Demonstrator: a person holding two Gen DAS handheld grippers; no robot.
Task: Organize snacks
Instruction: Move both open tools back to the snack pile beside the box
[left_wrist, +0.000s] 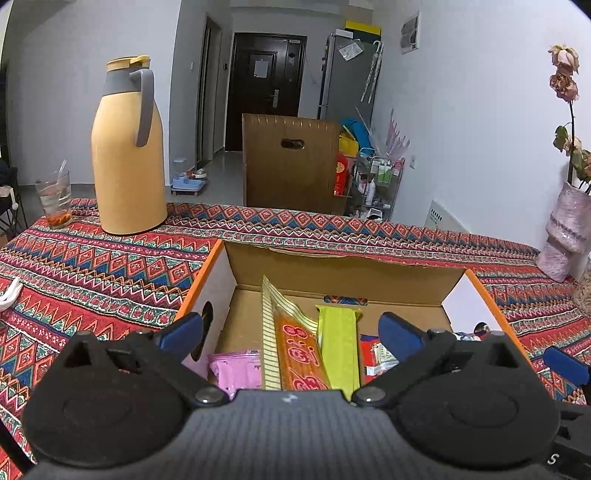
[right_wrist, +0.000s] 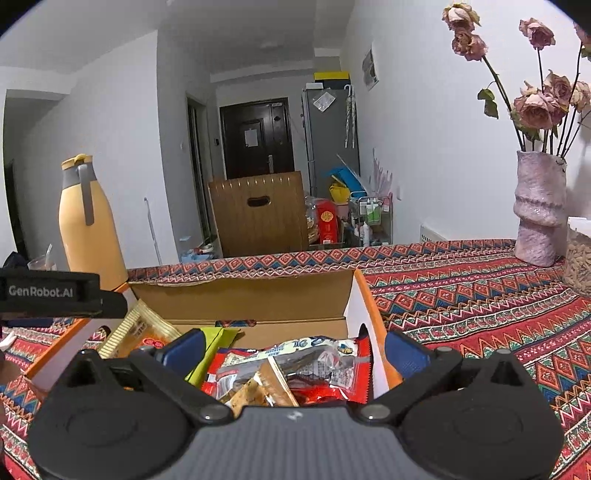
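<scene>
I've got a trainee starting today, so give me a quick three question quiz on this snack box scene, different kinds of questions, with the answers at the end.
1. True or false: the left gripper is clamped on a snack.
2. Multiple choice: the tall yellow thermos jug stands (A) inside the cardboard box, (B) on the patterned tablecloth beyond the box, (C) on the floor.
3. Short answer: what colour is the flat packet lying in the box's near left corner in the left wrist view?

Key
1. False; its jaws stand wide open above the snacks, gripping nothing.
2. B; on the tablecloth.
3. Pink.
</scene>
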